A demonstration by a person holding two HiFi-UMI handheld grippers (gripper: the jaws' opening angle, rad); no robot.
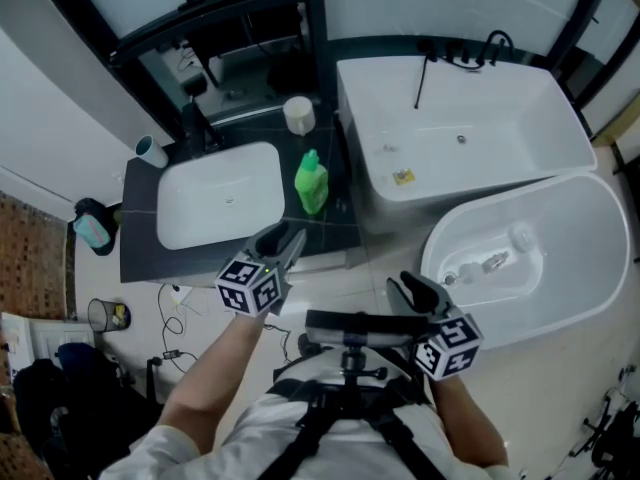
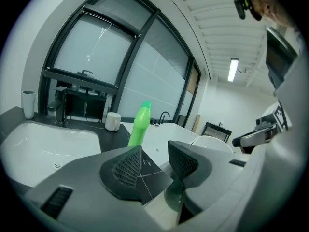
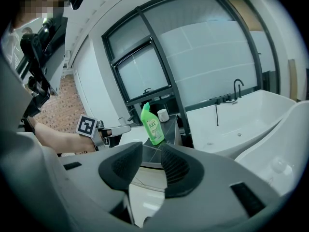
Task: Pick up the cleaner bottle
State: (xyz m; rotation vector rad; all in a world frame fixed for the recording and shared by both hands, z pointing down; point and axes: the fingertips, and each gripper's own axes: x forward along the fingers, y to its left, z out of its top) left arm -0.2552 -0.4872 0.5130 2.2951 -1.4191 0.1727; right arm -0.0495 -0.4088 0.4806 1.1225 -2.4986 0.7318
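Left gripper (image 1: 283, 245) open, empty, near cleaner bottle (image 1: 311, 182). Jaws to be squared around the body, probably below the neck, before closing. Right gripper (image 1: 415, 290) open, empty.

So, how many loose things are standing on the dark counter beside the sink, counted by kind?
green cleaner bottle: 1
white cups: 2
Total: 3
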